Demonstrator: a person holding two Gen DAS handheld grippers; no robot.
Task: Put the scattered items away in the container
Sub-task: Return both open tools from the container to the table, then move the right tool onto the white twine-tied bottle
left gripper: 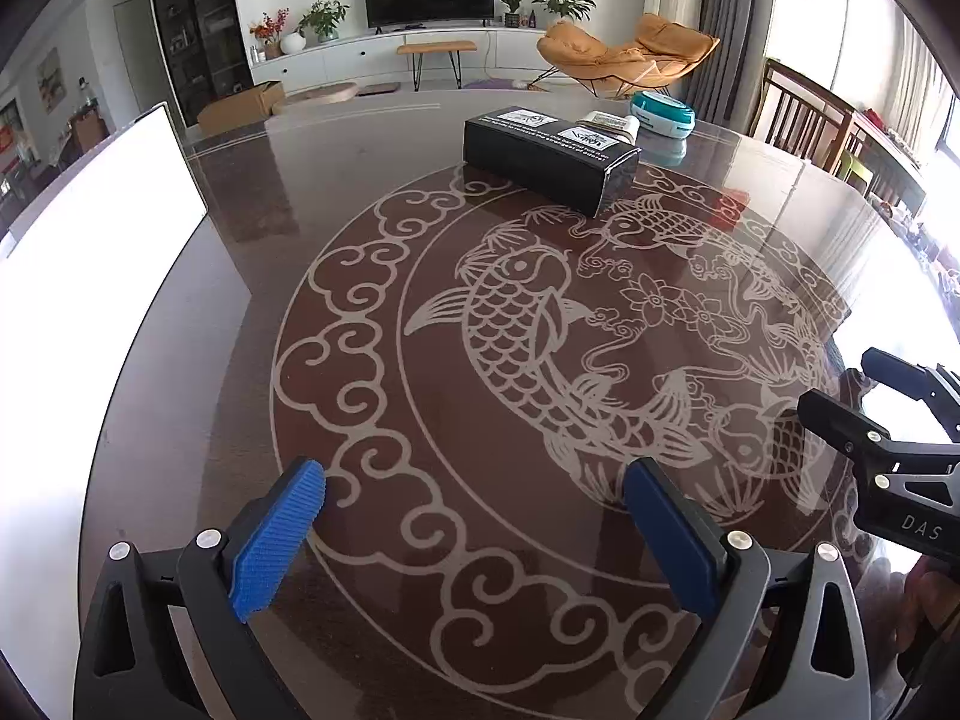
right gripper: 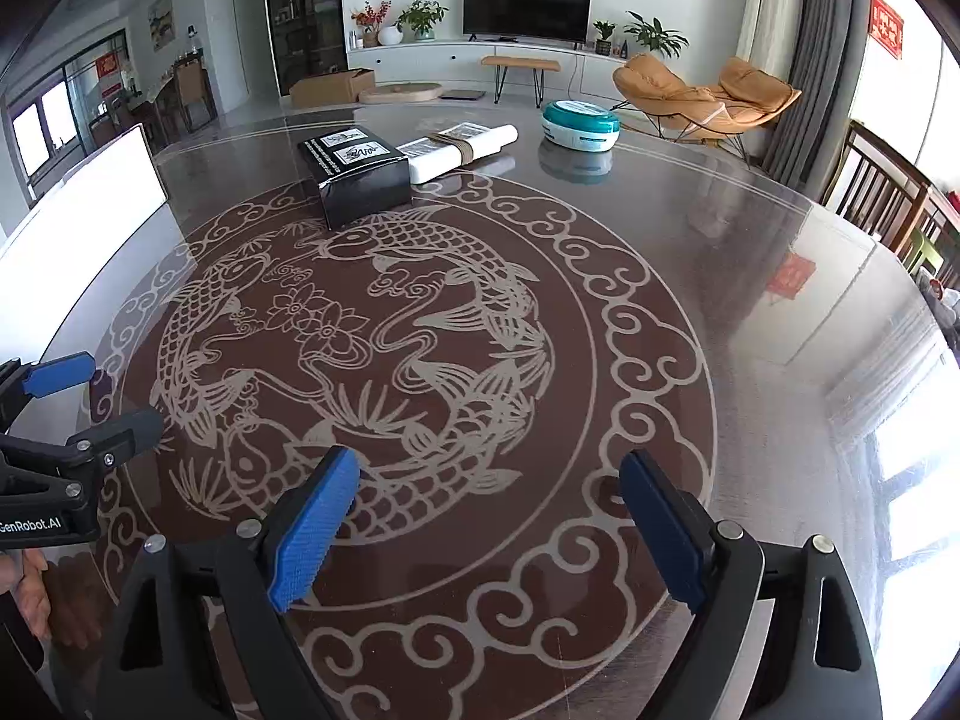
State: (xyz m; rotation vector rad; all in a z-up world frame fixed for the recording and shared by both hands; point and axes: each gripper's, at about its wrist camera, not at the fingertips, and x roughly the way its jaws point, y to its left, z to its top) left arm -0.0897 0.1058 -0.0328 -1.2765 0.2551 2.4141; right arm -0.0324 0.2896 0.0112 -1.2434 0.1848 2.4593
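- The round table (right gripper: 750,276) fills most of both views: a dark, glossy top with a pale carp-and-lotus medallion ringed by cloud scrolls at its middle. I place everything else against that medallion.
- A white container (left gripper: 90,312) stands at the table's left edge, well left of the medallion; glare washes it out, so I cannot see inside it.
- A black carton (right gripper: 360,177) with white labels lies on the medallion's far rim, one end over the cloud border.
- A white rolled packet (right gripper: 459,150) with a band around it lies just beyond the medallion, touching or nearly touching the carton's right side.
- A teal-and-white round case (right gripper: 580,126) sits past the medallion's far right, apart from the packet, mirrored in the gloss.
- The left gripper (left gripper: 474,531) hangs above the medallion's near left portion, its blue pads (left gripper: 279,546) spread wide with only bare tabletop between them.
- The right gripper (right gripper: 489,525) hangs above the medallion's near edge, just beside the left one, jaws also spread wide and pinching nothing.
- Both grippers are well short of the three items at the medallion's far side.
- A bit of a hand (right gripper: 36,603) shows below the left gripper's body at the view's left edge.
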